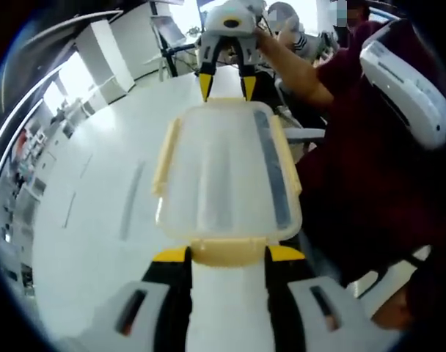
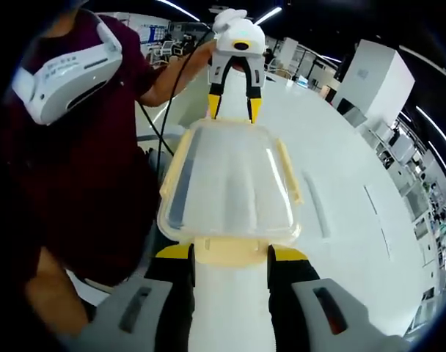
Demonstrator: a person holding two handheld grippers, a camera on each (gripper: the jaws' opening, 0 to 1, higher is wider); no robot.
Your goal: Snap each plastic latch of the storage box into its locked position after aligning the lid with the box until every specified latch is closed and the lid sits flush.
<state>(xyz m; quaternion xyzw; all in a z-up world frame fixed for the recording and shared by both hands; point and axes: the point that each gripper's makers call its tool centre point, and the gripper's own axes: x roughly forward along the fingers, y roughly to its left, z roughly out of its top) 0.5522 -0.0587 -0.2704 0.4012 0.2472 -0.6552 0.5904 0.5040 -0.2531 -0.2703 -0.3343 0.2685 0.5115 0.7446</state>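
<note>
While both tongs stand spread, left tongs (image 1: pixel 228 257) at storage box (image 1: pixel 227 172) end latch (image 1: pixel 227 251), right tongs (image 2: pixel 230 257) opposite.

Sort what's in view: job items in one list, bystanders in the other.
Job:
storage box
yellow end latch
side latch
left gripper
right gripper

Not the job:
white table
person's headset
background shelving

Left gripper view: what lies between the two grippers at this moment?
The storage box with its clear lid spans the whole stretch. The left gripper stands at the near yellow end latch, the right gripper at the far end.
</note>
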